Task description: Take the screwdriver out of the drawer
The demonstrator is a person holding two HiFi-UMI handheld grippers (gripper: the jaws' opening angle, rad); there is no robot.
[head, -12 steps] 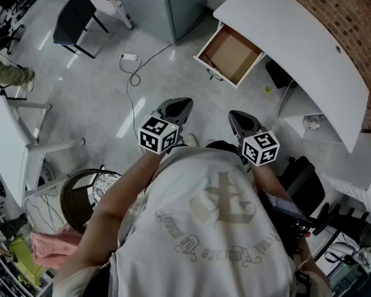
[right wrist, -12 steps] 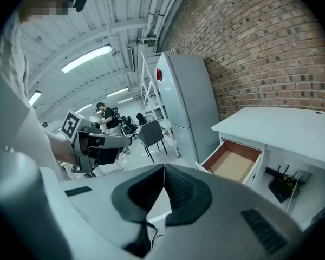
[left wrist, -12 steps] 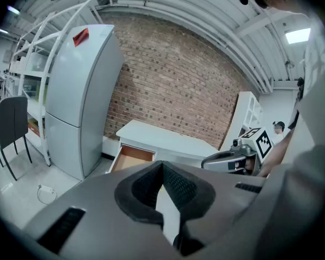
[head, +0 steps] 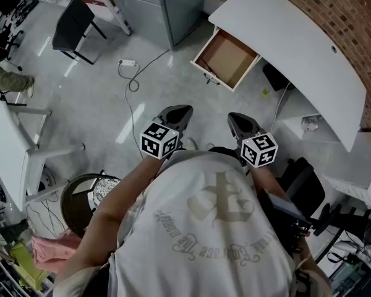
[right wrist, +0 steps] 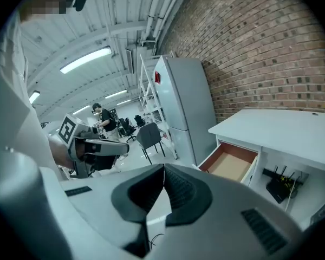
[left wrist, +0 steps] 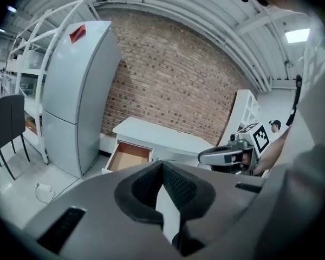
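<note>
Drawer (head: 227, 58): pulled open from the white desk (head: 290, 42) along the brick wall (head: 334, 11), its brown floor bare where we can see it; it also shows in the left gripper view (left wrist: 129, 157) and in the right gripper view (right wrist: 230, 164). Screwdriver: we cannot make it out in any view. Left gripper (head: 182, 111): held in front of the person's chest, well apart from the drawer and pointing toward it; in its own view (left wrist: 162, 167) we see the jaws closed tip to tip with nothing between them. Right gripper (head: 238, 121): held beside the left, also aimed at the desk; in its own view (right wrist: 163, 169) we find the jaws brought together and empty. Marker cubes: one on each gripper, left (head: 159, 140) and right (head: 258, 149). Fridge (left wrist: 76, 102): grey, upright, just beside the desk's drawer end. Chair (head: 74, 23): dark, on the floor beyond the fridge. Cable (head: 133, 79): white, lying loose on the floor between the chair and the drawer. Shirt (head: 216, 228): pale and printed, filling the lower part of the head view.
</note>
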